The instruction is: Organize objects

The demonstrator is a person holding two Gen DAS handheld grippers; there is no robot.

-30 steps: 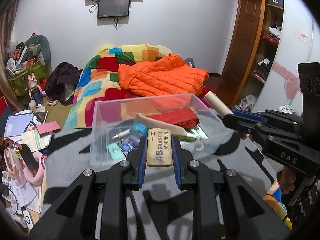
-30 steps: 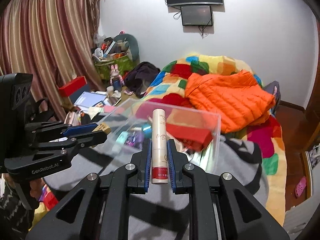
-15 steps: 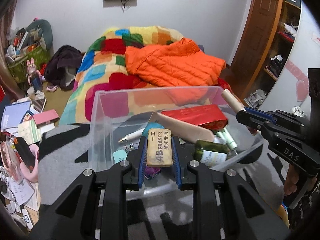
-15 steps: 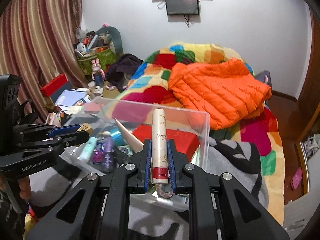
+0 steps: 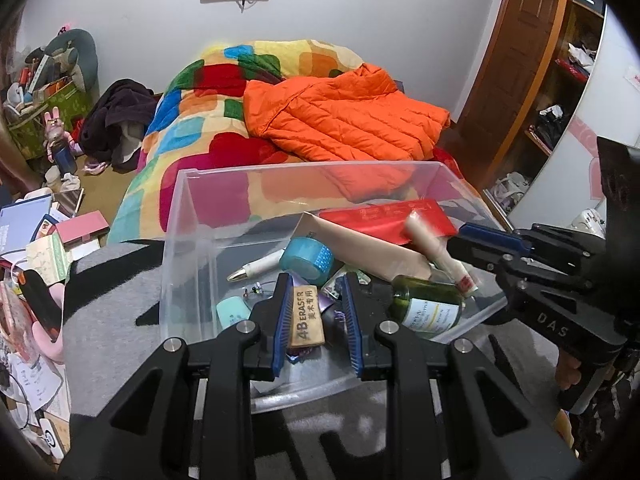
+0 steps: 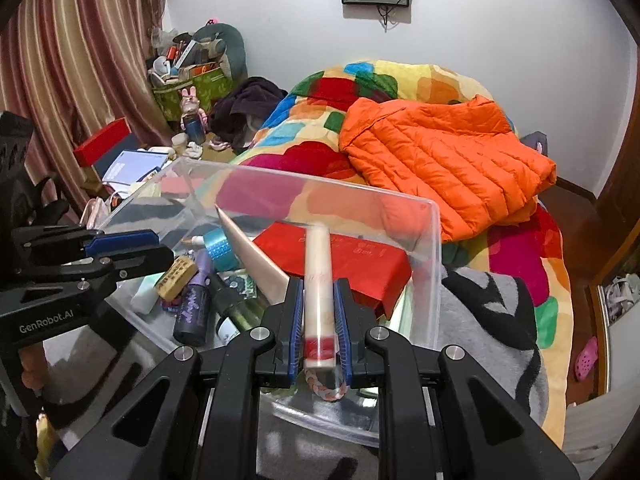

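Over the clear bin (image 5: 182,216), left gripper (image 5: 316,312) apparently released around tilting eraser (image 5: 307,316), only in right view right gripper (image 6: 319,322) clamping cream tube (image 6: 318,276), long axis pointing away.

The tan rectangular rubber eraser (image 5: 307,317) carries black print reading "4B ERASER", beside a column of Chinese characters too small to read. The black plastic body of the right gripper (image 5: 492,243) bears the raised letters "DAS". In the right wrist view, the black plastic body of the left gripper (image 6: 132,249) is marked "GenRobot.AI" in white.
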